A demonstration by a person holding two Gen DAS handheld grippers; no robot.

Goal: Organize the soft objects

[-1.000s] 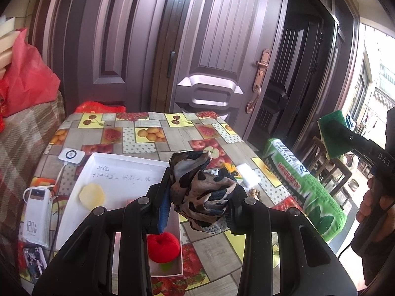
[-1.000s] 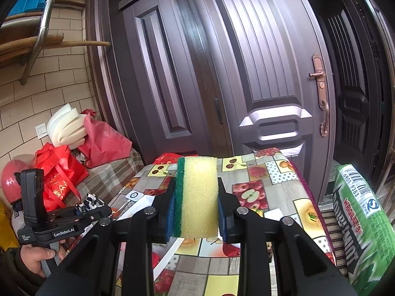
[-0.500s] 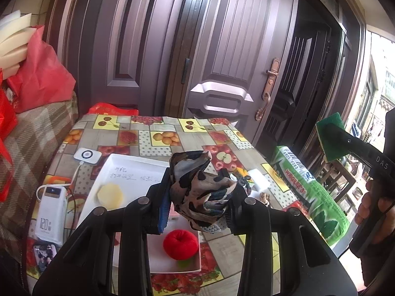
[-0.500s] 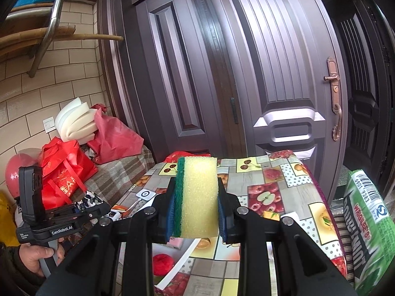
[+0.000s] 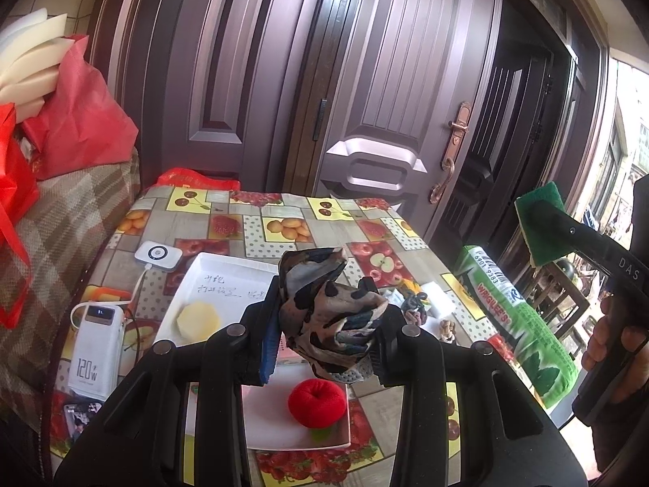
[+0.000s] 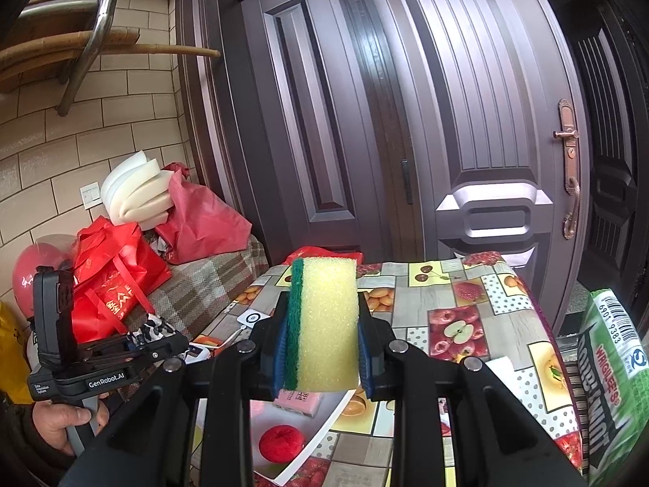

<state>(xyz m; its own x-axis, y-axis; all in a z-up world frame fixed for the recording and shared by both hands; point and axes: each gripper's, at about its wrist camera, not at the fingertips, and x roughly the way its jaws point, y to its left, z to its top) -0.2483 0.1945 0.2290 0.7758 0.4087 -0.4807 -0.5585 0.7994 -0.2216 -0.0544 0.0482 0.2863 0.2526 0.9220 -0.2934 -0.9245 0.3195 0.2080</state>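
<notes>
My left gripper (image 5: 324, 324) is shut on a crumpled patterned cloth (image 5: 328, 312) and holds it above the white tray (image 5: 227, 280). The tray holds a red soft ball (image 5: 317, 403) and a pale yellow round sponge (image 5: 198, 319). My right gripper (image 6: 322, 347) is shut on a yellow and green sponge (image 6: 324, 324), held high over the table's right side; that sponge also shows in the left wrist view (image 5: 541, 219). The left gripper with the cloth shows in the right wrist view (image 6: 150, 341). The red ball (image 6: 282, 442) lies below the sponge there.
The table has a fruit-print cloth (image 5: 284, 219). A white power bank (image 5: 95, 349) and a small white device (image 5: 158, 255) lie at its left. A green bag (image 5: 523, 324) leans at its right. Small items (image 5: 417, 304) lie right of the tray. Red bags (image 6: 117, 284) sit on a couch.
Both grippers have pulled back and risen a little, so more of the table and tray shows. Both keep hold of their objects.
</notes>
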